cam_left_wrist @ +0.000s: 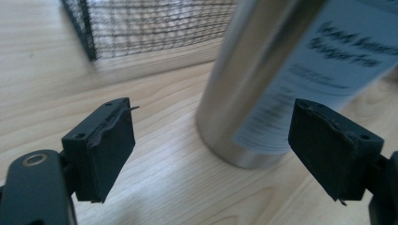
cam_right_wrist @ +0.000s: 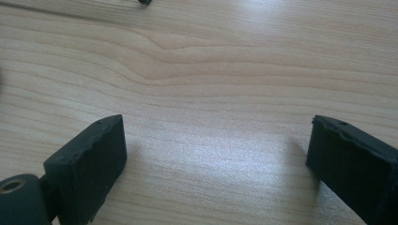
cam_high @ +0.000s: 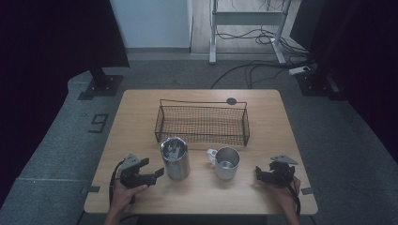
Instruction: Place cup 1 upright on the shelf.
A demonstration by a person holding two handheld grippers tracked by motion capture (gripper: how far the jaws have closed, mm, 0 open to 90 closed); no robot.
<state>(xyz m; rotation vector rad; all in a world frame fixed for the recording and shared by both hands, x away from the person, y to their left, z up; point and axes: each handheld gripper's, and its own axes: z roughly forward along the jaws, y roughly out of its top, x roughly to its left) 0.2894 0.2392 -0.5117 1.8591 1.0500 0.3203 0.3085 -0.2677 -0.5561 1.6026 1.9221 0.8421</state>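
Observation:
A tall steel tumbler (cam_high: pixel 175 159) with a white label stands on the wooden table (cam_high: pixel 136 112), just right of my left gripper (cam_high: pixel 157 174). In the left gripper view the tumbler (cam_left_wrist: pixel 263 79) rises close ahead, toward the right jaw, and my left gripper (cam_left_wrist: pixel 211 140) stands open with its pads off it. A steel mug (cam_high: pixel 226 162) with a white handle stands right of the tumbler. My right gripper (cam_high: pixel 259 173) rests near the table's front right. In the right gripper view it (cam_right_wrist: pixel 216 159) is open over bare wood.
A black wire mesh basket (cam_high: pixel 202 123) sits behind the tumbler and mug, mid-table; its corner (cam_left_wrist: pixel 155 23) shows in the left gripper view. A small dark disc (cam_high: pixel 231 101) lies by the far edge. Cables and stand feet are on the floor beyond.

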